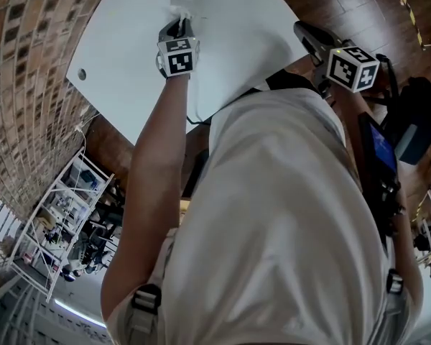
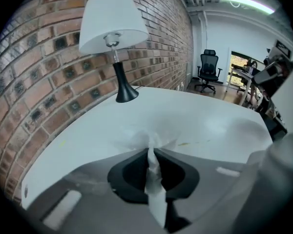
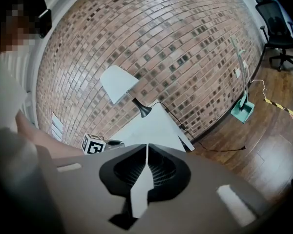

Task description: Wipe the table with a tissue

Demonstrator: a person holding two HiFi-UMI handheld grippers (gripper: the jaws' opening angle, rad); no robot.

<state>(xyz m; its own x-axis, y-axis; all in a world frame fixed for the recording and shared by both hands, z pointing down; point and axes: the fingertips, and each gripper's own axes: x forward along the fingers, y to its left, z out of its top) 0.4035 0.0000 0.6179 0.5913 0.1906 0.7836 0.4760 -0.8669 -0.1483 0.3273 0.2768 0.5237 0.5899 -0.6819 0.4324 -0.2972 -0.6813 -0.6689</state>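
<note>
A white tissue [image 1: 180,7] lies crumpled on the white table [image 1: 237,20], far from the near edge. My left gripper [image 1: 181,21] points down at the table and is shut on the tissue. In the left gripper view the tissue [image 2: 152,165] is pinched between the jaws of the left gripper [image 2: 151,147] and fans out onto the table [image 2: 210,111] in front. My right gripper [image 1: 302,29] hangs beyond the table's right edge, over the wooden floor. In the right gripper view the right gripper [image 3: 147,147] has its jaws closed together with nothing between them.
A white-shaded lamp [image 2: 112,28] on a black stem stands at the table's far side by the brick wall [image 2: 49,82]. A black office chair [image 2: 208,69] stands behind. A wire shelf rack [image 1: 65,214] is left of the table, a green dustpan [image 3: 243,112] on the floor.
</note>
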